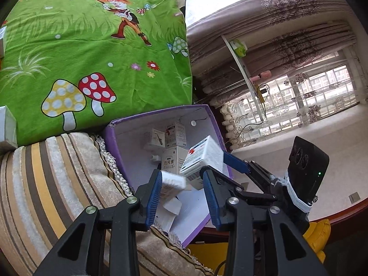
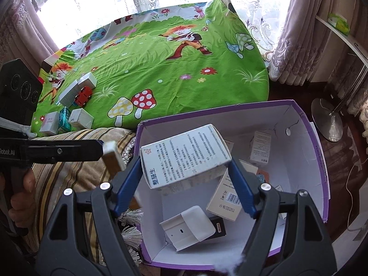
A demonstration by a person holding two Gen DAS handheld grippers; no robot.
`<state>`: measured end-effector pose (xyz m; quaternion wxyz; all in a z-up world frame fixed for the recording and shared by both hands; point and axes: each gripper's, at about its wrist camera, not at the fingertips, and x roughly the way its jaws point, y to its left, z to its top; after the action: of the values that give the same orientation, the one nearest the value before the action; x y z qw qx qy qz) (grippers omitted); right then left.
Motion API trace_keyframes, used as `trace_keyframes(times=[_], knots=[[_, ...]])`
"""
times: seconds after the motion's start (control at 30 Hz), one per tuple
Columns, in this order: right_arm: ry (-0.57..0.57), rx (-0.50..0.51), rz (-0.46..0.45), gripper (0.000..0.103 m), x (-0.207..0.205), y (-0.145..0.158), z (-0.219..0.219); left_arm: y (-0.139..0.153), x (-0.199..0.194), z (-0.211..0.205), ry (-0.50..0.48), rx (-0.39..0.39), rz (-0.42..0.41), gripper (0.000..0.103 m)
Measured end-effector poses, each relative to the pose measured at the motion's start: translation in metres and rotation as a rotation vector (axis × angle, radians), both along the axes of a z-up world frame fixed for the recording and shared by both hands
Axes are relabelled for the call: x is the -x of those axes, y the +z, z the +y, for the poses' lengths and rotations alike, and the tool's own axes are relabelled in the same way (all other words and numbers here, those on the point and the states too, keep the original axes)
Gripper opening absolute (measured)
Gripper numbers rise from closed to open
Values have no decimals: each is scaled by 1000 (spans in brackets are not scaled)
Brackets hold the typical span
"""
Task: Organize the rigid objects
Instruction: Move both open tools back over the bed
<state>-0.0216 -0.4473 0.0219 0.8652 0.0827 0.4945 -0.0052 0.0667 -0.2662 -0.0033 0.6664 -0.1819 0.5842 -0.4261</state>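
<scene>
The right tongs (image 2: 185, 172) were clamped on a large white carton (image 2: 184, 154) held above the purple bin (image 2: 322, 161). The left tongs (image 1: 181, 189) were positioned at the bin's edge with a small white packet (image 1: 172, 180) between the jaws; whether it was pinched or released could not be told. Several cartons were already deposited in the bin. A red toy car (image 2: 83, 95) and a cluster of small cartons (image 2: 80, 117) were left on the green cloth (image 2: 172, 73), so the task was judged partly complete.
</scene>
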Motion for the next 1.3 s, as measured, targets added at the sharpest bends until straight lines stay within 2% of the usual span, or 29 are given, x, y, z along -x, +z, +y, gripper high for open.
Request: trace_keyframes(times=[0.13, 0.37, 0.8, 0.87, 0.9, 0.97, 1.1, 1.13, 1.17, 1.3], knots=[[-12, -1, 18, 83, -2, -2, 0, -2, -2, 7, 13, 24, 25, 45], [16, -5, 28, 84, -10, -2, 21, 2, -6, 29, 44, 52, 26, 45], [75, -53, 37, 87, -41, 3, 74, 5, -22, 123, 244, -8, -44, 46], [89, -59, 31, 87, -44, 5, 82, 7, -22, 140, 278, -25, -65, 53], [97, -59, 29, 87, -46, 6, 86, 8, -22, 149, 297, -40, -78, 55], [110, -61, 28, 87, -50, 8, 93, 9, -22, 166, 343, -94, -103, 68], [137, -68, 35, 88, -60, 7, 109, 9, -24, 202, 428, -164, -132, 72], [142, -68, 39, 88, -63, 6, 113, 9, -24, 211, 451, -188, -145, 76], [148, -66, 43, 88, -66, 5, 117, 10, -24, 221, 478, -217, -163, 80], [174, -29, 42, 88, -78, 7, 135, 15, -26, 254, 578, -382, -249, 86]])
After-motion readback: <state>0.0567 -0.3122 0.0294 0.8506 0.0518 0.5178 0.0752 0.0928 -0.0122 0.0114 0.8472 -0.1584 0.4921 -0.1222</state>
